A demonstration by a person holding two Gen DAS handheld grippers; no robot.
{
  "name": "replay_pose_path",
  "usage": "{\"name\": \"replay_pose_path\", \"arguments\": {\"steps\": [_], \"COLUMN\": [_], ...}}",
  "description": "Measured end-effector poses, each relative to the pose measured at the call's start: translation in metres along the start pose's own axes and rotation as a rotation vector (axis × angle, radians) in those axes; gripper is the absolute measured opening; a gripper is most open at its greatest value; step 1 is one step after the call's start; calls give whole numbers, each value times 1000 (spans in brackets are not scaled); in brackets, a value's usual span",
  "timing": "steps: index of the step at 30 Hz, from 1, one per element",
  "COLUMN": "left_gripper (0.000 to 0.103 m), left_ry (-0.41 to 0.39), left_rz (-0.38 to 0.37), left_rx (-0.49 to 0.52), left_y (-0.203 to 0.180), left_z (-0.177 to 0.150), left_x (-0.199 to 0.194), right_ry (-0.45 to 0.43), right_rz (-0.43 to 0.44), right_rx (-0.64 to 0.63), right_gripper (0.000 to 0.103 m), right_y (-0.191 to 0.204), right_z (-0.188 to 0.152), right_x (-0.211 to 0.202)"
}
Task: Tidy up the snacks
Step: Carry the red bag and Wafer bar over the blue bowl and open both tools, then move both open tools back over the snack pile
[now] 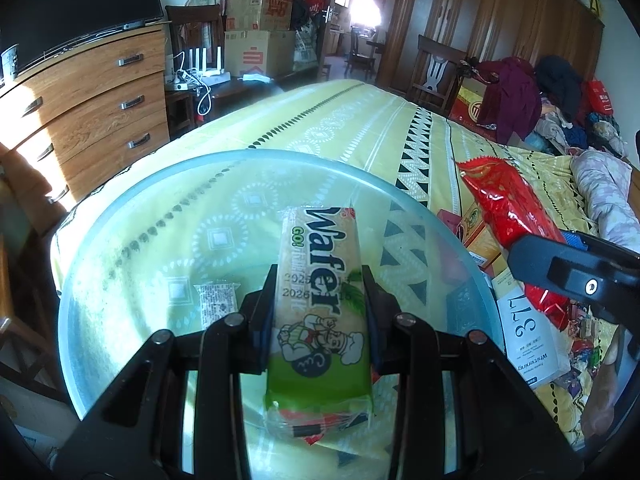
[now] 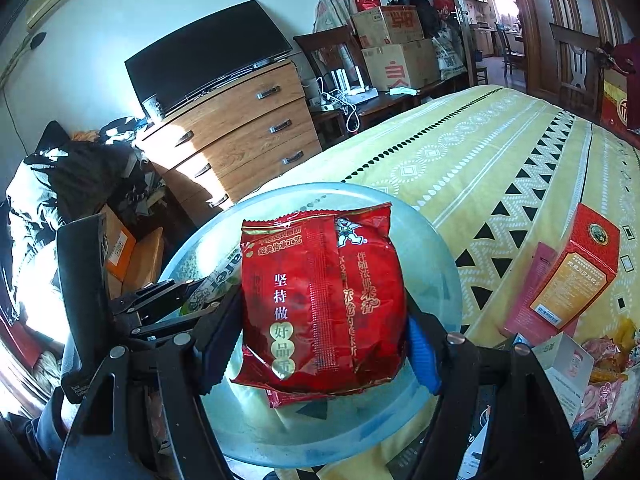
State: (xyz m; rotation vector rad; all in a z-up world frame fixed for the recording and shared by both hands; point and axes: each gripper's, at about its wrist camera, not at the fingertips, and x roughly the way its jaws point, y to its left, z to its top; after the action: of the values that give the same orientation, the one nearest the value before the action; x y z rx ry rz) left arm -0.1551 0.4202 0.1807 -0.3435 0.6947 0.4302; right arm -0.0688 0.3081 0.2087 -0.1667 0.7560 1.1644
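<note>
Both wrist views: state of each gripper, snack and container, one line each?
Left gripper: shut on the wafer pack.
Wafer pack: held over the glass bowl.
Right gripper: shut on the red snack bag.
Red snack bag: sealed, crinkled, held above the bowl.
Glass bowl: upright on the bed, one small white packet inside.
Red carton: closed, leaning on the bedspread.

Your left gripper (image 1: 320, 300) is matte black, with angular linkage arms joined by round silver pivot pins and flat dark pads on the inner faces of its fingers (image 1: 262, 312). Your right gripper (image 2: 320, 344) has the same black frame and silver pins, but one finger pad (image 2: 422, 354) is bright blue and ribbed; the opposite pad is dark navy with a toothed edge.
</note>
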Motion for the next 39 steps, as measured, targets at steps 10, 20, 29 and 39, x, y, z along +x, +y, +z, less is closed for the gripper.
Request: {"name": "replay_pose_path", "arguments": {"steps": [10,20,29,39], "left_gripper": [74,86,90,92], "left_ry": [-33,-26,-57,-130], "left_rz": [23,24,9,-143], "left_rx": [-47,-50,-73,67], "left_y": [9,12,7,-86], "left_z": [3,5,6,-3], "left_x": [-7,-6,-16,-52], "right_ry": [16,0,-152,-177], "right_rz": [-14,-42,-127,-409], "right_rx": [1,3,-43,226], "right_gripper": [79,88,94,96], "right_y": [4,8,13,-80], "right_z": [5,4,-25,-189], "right_x": [10,5,-71,-208]}}
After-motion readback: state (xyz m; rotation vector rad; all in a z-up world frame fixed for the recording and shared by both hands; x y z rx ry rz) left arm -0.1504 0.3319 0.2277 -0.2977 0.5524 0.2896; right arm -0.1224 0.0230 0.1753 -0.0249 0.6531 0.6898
